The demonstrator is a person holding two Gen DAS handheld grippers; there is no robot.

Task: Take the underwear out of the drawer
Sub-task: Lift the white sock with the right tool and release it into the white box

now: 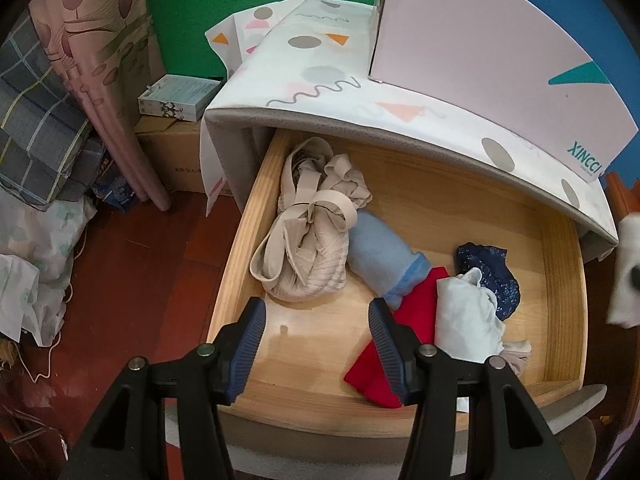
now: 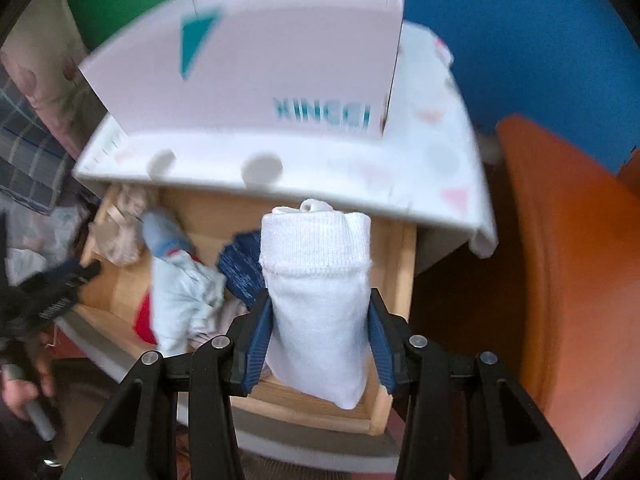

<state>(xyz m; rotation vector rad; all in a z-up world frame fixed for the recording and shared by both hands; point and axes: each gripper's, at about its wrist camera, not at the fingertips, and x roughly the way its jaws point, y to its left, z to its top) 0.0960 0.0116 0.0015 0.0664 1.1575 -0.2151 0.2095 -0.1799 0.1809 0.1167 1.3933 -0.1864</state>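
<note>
Jaws of the left gripper stand apart w/ nothing between them, hanging over the front of the open wooden drawer. Left wrist view: inside lie a beige bundle, a light-blue roll, a red piece, a pale garment & a navy dotted piece; a pink box sits on the patterned top above. Right wrist view, blurry: right gripper jaws clamped on a rolled white underwear, held clear above the drawer's right front corner; left gripper shows at left, a hand below it.
</note>
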